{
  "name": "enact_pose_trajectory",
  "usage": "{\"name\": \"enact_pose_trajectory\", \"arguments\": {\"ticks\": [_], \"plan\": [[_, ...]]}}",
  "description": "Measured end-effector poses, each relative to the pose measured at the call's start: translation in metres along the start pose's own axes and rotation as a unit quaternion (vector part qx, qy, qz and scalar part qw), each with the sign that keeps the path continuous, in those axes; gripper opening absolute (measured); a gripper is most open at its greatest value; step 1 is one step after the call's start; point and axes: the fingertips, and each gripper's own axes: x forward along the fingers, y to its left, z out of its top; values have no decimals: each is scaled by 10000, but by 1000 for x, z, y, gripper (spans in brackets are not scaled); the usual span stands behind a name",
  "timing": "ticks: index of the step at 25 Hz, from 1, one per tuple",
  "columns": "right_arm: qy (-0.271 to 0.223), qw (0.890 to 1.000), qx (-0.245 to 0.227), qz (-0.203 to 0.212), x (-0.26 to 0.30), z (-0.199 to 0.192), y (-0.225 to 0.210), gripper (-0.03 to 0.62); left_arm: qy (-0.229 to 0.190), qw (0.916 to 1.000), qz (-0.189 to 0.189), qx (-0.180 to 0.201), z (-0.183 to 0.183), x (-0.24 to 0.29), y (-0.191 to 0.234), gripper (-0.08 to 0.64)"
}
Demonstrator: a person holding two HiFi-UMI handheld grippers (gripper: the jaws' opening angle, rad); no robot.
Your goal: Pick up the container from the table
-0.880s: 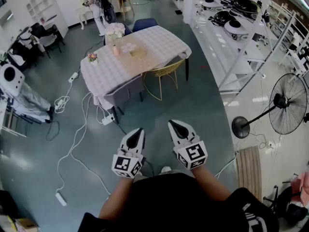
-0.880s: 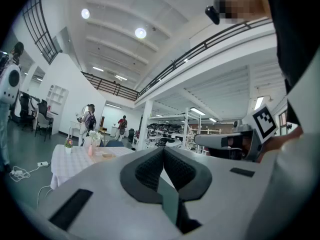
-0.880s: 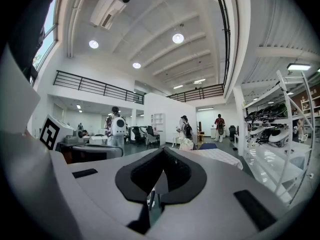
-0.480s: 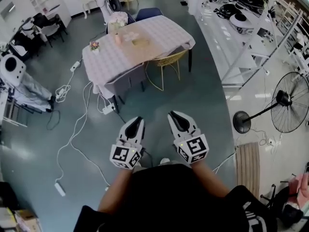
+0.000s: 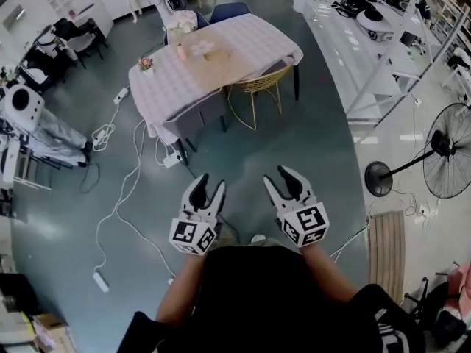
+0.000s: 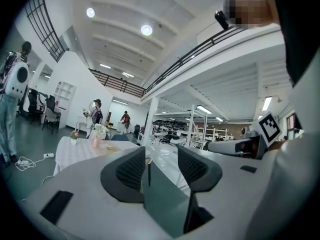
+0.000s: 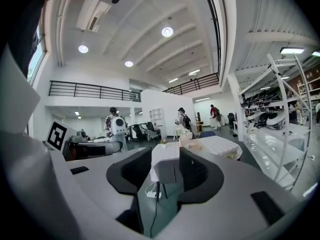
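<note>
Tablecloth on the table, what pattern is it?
The tablecloth is pale with a fine check; head view shows it best.

Black short-sleeved top (image 5: 265,293); white left hand-held gripper (image 5: 208,190) and right hand-held gripper (image 5: 283,182), black pads (image 6: 131,170), marker cubes (image 5: 193,236).

We look down on a glossy grey-green floor (image 5: 309,145) in a large, bright hall. A table (image 5: 250,50) under a pale checked cloth stands well ahead. A yellow wire chair (image 5: 254,101) and a grey chair (image 5: 195,120) sit at its near side, a blue chair (image 5: 228,11) behind. White shelving racks (image 5: 383,50) line the right side, with a black standing fan (image 5: 441,157) near them. White cables (image 5: 129,197) trail across the floor at left. Round ceiling lights (image 7: 167,31) glow above a railed balcony (image 7: 85,90).
</note>
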Motion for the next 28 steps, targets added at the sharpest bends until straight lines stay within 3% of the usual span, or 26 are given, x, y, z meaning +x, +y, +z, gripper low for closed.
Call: {"name": "enact_pose_trajectory", "arguments": {"ticks": [6,12,19,24,28], "plan": [[135,9997,194,-92,14,-13,-11,143,229,9997,18,-40,-14,9,22,181],[177,9990,270,-293,55,-12,-46,143,314,9988,-144,-349,-15,70,53,181],[33,9971,229,-720,125,17,-147,143,451,9971,-352,-497,-20,208,100,181],[183,9985,53,-515,229,44,-187,143,603,9960,-511,-412,7,312,171,183],[243,9988,-28,-418,323,72,-205,143,794,9942,-397,-604,24,387,253,189]]}}
